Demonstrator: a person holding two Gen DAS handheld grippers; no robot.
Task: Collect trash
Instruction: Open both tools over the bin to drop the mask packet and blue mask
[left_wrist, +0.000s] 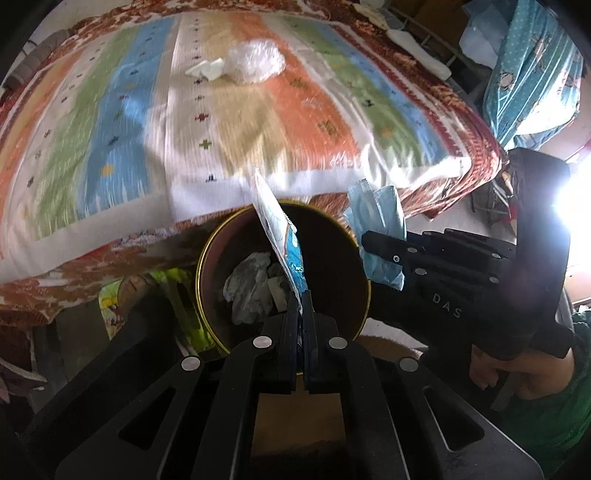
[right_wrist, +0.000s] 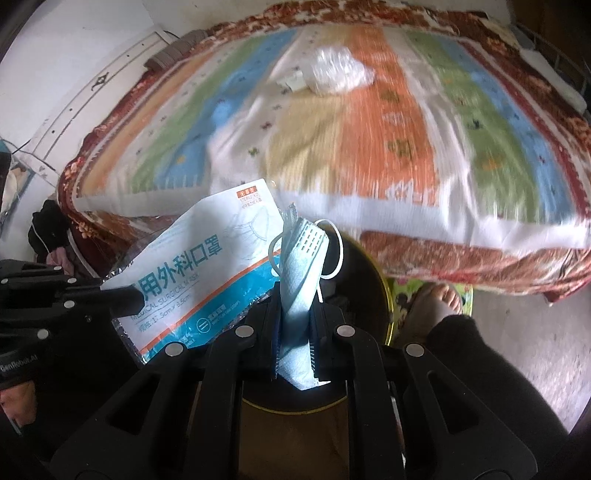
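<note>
Mask wrapper (left_wrist: 280, 236) clamped in left gripper (left_wrist: 303, 295), over open bin (left_wrist: 207, 254) beside bed (left_wrist: 221, 147). Blue face mask (right_wrist: 301, 266) clamped in right gripper (right_wrist: 295, 306), just above bin rim. Crumpled plastic (left_wrist: 256, 64) on bed.

The left claw (left_wrist: 302, 295) points steeply downward, its jaws pinched shut on a mask wrapper (left_wrist: 280, 236). The right claw (right_wrist: 298, 291), at the left claw's three o'clock and likewise angled down, is clamped on a folded blue face mask (right_wrist: 301, 266). A bare foot (right_wrist: 439, 299) shows below.
</note>
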